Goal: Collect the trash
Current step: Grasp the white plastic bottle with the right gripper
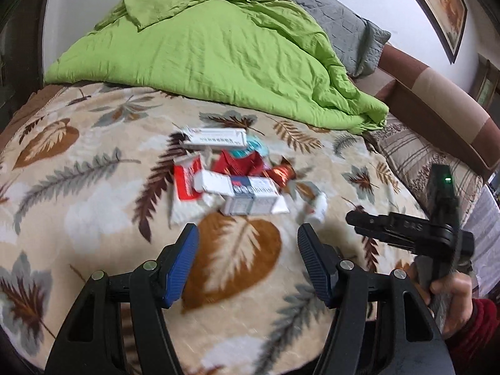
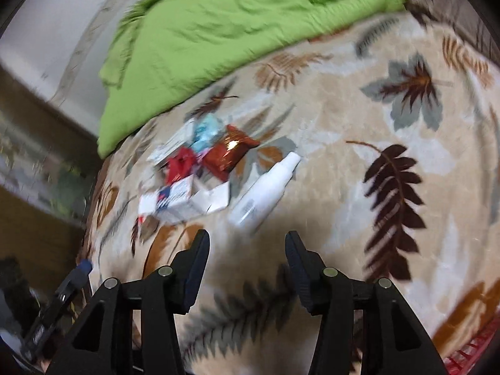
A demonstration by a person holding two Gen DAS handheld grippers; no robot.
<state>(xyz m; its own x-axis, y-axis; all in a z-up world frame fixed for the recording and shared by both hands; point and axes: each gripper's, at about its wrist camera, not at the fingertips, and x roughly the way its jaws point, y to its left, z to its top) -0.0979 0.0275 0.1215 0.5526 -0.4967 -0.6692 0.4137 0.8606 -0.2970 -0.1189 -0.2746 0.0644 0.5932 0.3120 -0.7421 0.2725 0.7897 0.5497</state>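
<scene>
A pile of trash lies on the leaf-patterned blanket (image 1: 93, 212): a long white box (image 1: 215, 139), a red and white carton (image 1: 187, 181), a white and blue box (image 1: 250, 193), a red wrapper (image 1: 237, 164), a shiny red foil wrapper (image 1: 281, 173) and a white bottle (image 1: 318, 211). My left gripper (image 1: 248, 237) is open and empty, a little short of the pile. In the right wrist view the white bottle (image 2: 265, 190) lies just ahead of my open, empty right gripper (image 2: 247, 243), with the boxes (image 2: 181, 197) and foil wrapper (image 2: 228, 153) to its left.
A crumpled green duvet (image 1: 218, 50) covers the back of the bed, with a grey pillow (image 1: 343, 31) behind it. The right gripper and hand (image 1: 437, 234) show at the right of the left wrist view. A brown headboard (image 1: 437, 93) runs along the right.
</scene>
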